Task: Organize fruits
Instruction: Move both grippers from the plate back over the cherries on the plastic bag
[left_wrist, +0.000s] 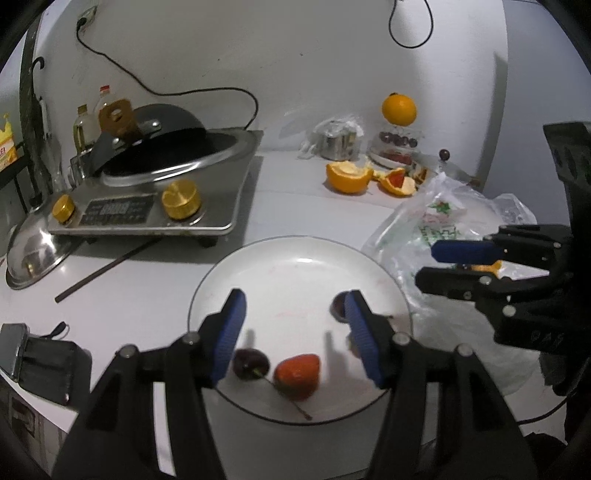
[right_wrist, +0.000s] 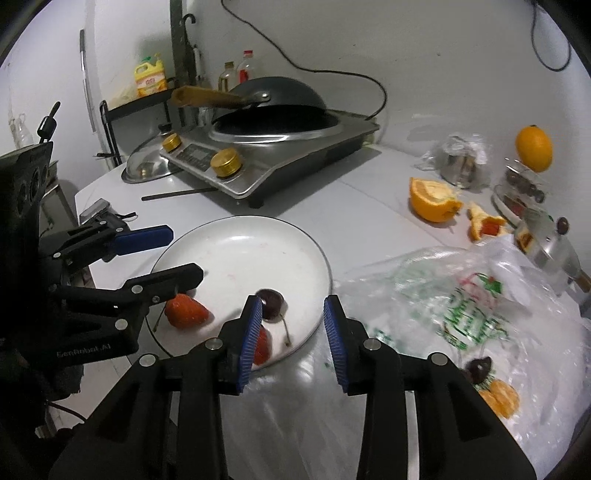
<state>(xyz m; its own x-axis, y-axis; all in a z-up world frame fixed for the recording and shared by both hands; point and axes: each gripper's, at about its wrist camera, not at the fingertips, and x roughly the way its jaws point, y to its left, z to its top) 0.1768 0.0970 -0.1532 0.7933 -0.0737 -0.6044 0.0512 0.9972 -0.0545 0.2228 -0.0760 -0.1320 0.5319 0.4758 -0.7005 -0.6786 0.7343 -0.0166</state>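
A white plate (left_wrist: 295, 266) lies on the counter; it also shows in the right wrist view (right_wrist: 258, 243). On it lie a strawberry (left_wrist: 297, 374) (right_wrist: 184, 312), a dark cherry (left_wrist: 249, 363) with a stem, and a second cherry (right_wrist: 271, 302) beside another strawberry (right_wrist: 261, 347). My left gripper (left_wrist: 293, 339) is open and empty just above the plate. My right gripper (right_wrist: 291, 339) is open and empty over the plate's right rim, next to a plastic bag (right_wrist: 461, 295) holding a cherry (right_wrist: 478, 367) and an orange piece (right_wrist: 500, 400).
An induction cooker with a wok (left_wrist: 162, 173) stands at the back left, a steel lid (left_wrist: 31, 247) and a chopstick (left_wrist: 107, 267) beside it. Orange peels (left_wrist: 349, 175), a whole orange (left_wrist: 399, 109) on a tiered stand, and a steel cup (left_wrist: 338, 142) sit at the back right.
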